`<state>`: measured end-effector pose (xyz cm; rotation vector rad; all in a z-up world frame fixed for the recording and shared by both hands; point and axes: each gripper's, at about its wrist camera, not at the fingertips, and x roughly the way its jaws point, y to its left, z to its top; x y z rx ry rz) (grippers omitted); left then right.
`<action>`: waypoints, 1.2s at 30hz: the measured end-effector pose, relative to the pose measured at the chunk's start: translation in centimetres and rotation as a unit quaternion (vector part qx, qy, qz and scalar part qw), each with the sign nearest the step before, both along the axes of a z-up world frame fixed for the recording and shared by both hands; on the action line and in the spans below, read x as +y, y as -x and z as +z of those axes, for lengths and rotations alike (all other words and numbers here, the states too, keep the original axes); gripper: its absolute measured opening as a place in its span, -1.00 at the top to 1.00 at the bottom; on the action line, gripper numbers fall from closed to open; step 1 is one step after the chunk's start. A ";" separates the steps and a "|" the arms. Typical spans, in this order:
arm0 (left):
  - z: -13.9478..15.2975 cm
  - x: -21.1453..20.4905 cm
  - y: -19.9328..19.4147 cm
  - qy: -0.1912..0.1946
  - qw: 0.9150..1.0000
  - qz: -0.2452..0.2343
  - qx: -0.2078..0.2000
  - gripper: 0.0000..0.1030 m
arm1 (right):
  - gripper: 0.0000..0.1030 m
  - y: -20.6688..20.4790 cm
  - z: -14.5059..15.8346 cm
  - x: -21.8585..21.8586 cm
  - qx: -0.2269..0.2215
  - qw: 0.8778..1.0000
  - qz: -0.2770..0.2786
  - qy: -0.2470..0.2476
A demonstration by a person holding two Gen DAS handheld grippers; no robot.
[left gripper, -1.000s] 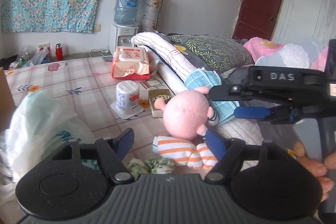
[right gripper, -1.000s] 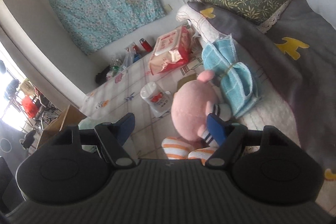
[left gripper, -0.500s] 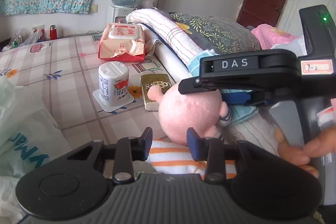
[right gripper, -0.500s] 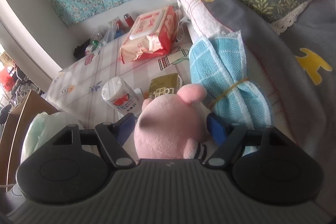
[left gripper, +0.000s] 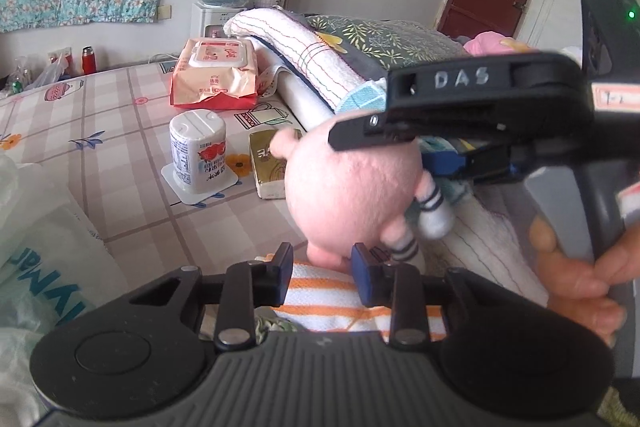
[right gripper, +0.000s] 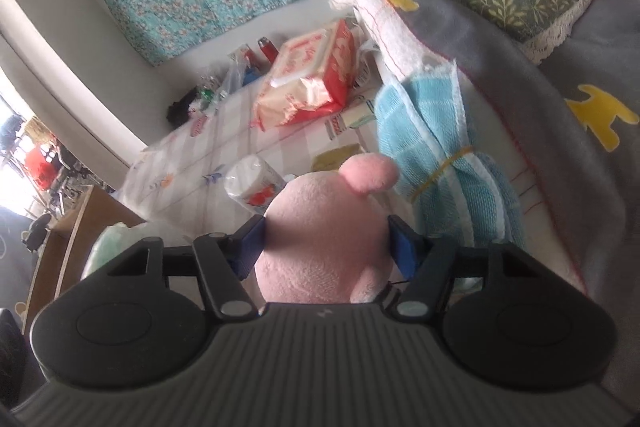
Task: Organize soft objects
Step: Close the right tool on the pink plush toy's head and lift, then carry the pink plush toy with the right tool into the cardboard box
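Doll (left gripper: 352, 183) lies on the bed, near the rolled bedding along its right side, and both grippers are at it at once. Its long axis runs roughly away from the left gripper (left gripper: 322, 263): striped orange-and-white body nearest, round pink head beyond. The left gripper's jaws are narrow and closing, blue pads set either side of the neck where head meets body; whether they already press is hard to tell. The right gripper (right gripper: 326, 243) comes over the head from the right, its black frame crossing above the doll in the left view. Its jaws are closing, and both pads already bear on the head's sides, so this one has the firmer purchase. Any lift likely depends on the two grips sharing that axis, neck and head.

Left to right on the bed: a crinkly white plastic bag (left gripper: 44, 255), a smooth white cylindrical tub (left gripper: 198, 151), a soft red-and-cream wipes pack (left gripper: 214, 73), a small gold box (left gripper: 266, 163), then the doll. The doll is short-pile plush, squashy, with thin striped limbs. Right of it lies a blue waffle-weave towel (right gripper: 440, 163) bound by a rubber band, against a grey quilt (right gripper: 560, 131).
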<state>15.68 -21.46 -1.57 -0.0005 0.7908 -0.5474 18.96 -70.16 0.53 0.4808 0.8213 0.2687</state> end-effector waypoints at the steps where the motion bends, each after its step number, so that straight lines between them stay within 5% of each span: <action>1: 0.3 0.3 0.5 0.002 1.000 -0.003 -0.001 0.37 | -0.25 0.5 0.7 0.0 -0.008 1.000 0.002 -0.003; 10: 1.7 3.3 4.5 0.015 1.000 0.001 -0.004 0.36 | -0.27 6.4 5.6 1.8 -0.050 0.998 0.034 0.007; 15: 0.7 4.8 6.8 0.012 1.000 0.002 0.008 0.36 | -0.28 8.5 4.1 4.0 -0.027 0.997 0.039 0.057; 19: -0.4 5.7 8.1 0.018 0.999 0.009 0.026 0.37 | -0.31 9.4 1.9 6.5 -0.016 0.989 0.034 0.146; 22: -1.0 6.4 8.9 0.017 0.999 0.014 0.032 0.36 | -0.37 9.9 1.0 7.8 -0.006 0.986 0.041 0.158; 26: -1.4 7.4 9.5 0.017 0.999 0.022 0.038 0.36 | -0.37 10.7 1.1 8.5 -0.004 0.989 0.046 0.140; 36: -0.5 9.3 10.4 0.031 0.999 0.025 0.026 0.17 | -0.52 11.6 1.6 8.0 0.000 0.997 0.073 -0.012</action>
